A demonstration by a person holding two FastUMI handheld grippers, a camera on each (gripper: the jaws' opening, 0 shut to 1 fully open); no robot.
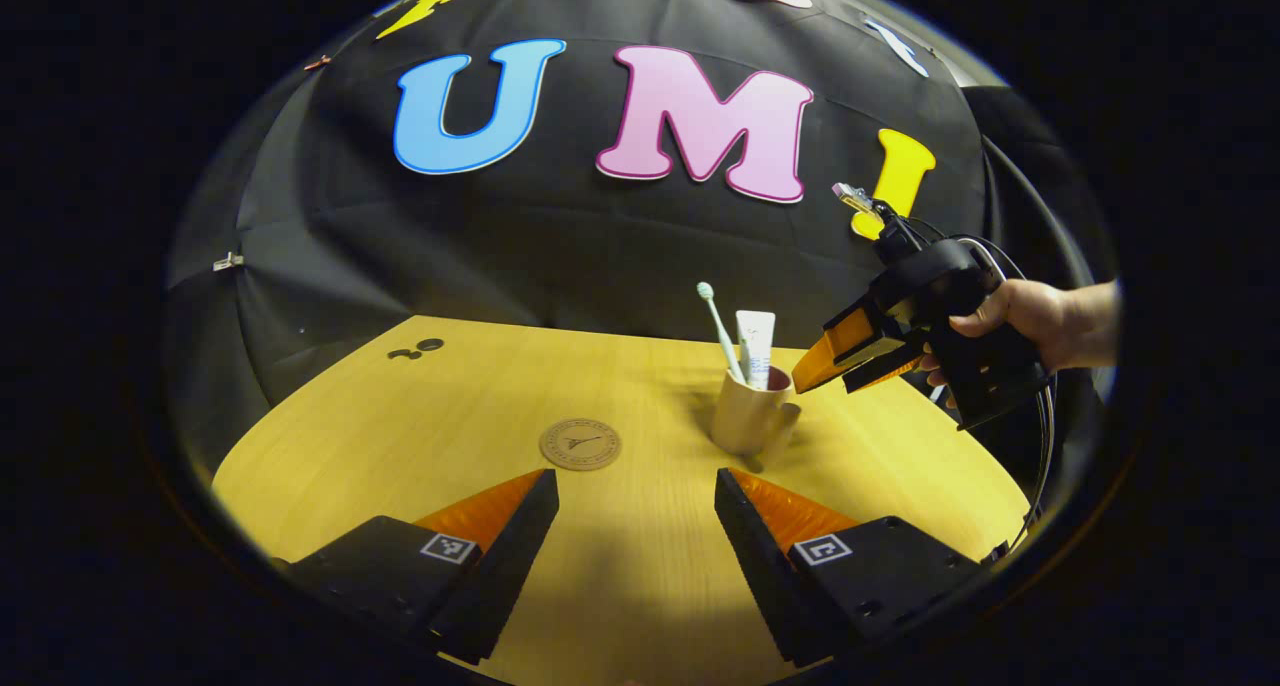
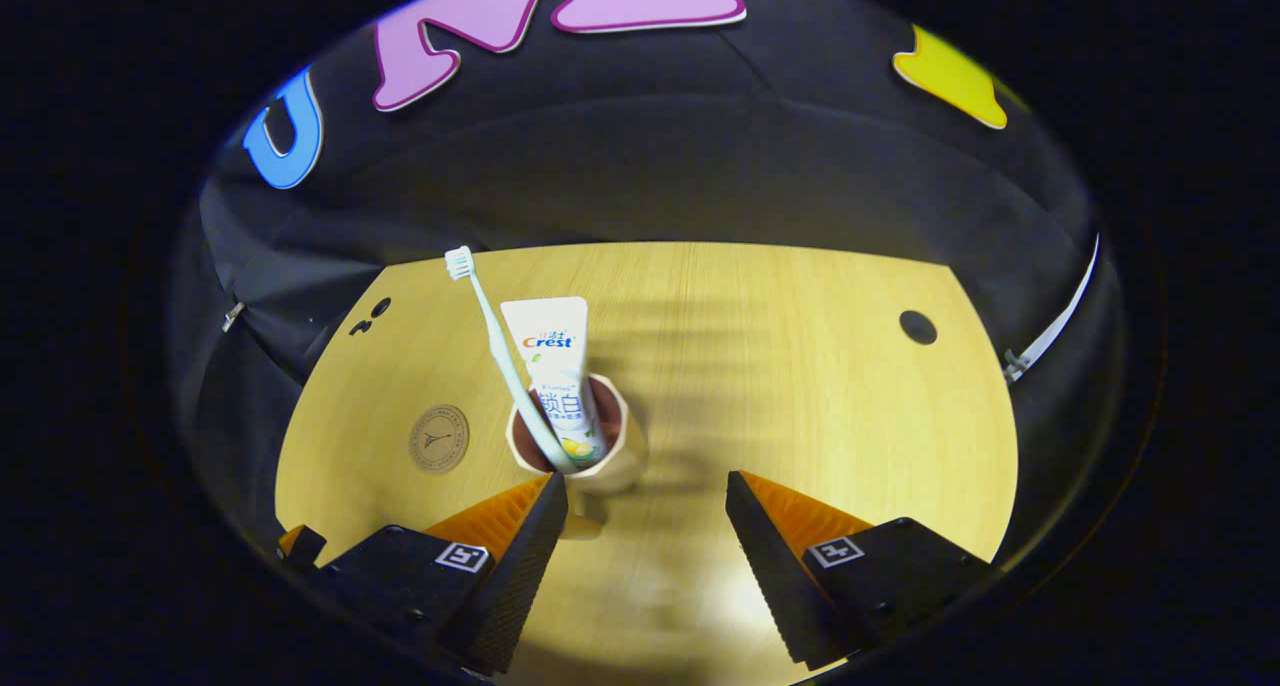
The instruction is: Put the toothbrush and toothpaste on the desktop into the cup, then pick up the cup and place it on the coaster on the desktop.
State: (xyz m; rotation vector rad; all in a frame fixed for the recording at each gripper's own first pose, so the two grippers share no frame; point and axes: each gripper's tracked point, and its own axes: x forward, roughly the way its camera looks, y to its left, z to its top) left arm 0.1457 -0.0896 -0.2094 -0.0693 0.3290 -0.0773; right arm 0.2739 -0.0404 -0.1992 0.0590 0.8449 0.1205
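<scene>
Your left gripper [image 1: 636,486] was spread wide apart w/ nothing between its fingers, hovering low over the desktop [image 1: 420,416]. In the left gripper view the cup [image 1: 752,414] stood upright on the wood, ahead & a bit to the right of that gripper, well clear of both fingers. The toothbrush [image 1: 718,328] & toothpaste [image 1: 756,344] were already inside the cup, sticking up past the rim: brush leaning left w/ bristle head on top, tube standing just beside it on the right. The coaster [image 1: 580,443] lay flat on the desktop, left of the cup & apart from it, nearer your left finger's side. The cup was not on the coaster.

Your right gripper [image 1: 812,376] showed in the same view, held by your hand [image 1: 1010,316] at the right, tilted down toward the cup's rim from the right side, tips close by the rim. From that angle its fingers looked nearly together, but I couldn't be sure.

The right gripper view settled it: your right gripper [image 2: 646,491] was released, fingers wide apart, holding nothing. The cup [image 2: 585,456] sat just ahead of its left finger, close to the tip; touching or not, couldn't tell. Toothbrush [image 2: 495,341] & toothpaste [image 2: 555,366] stood in it, brush crossing in front of the tube. The coaster [image 2: 438,438] lay left of the cup, apart.
</scene>
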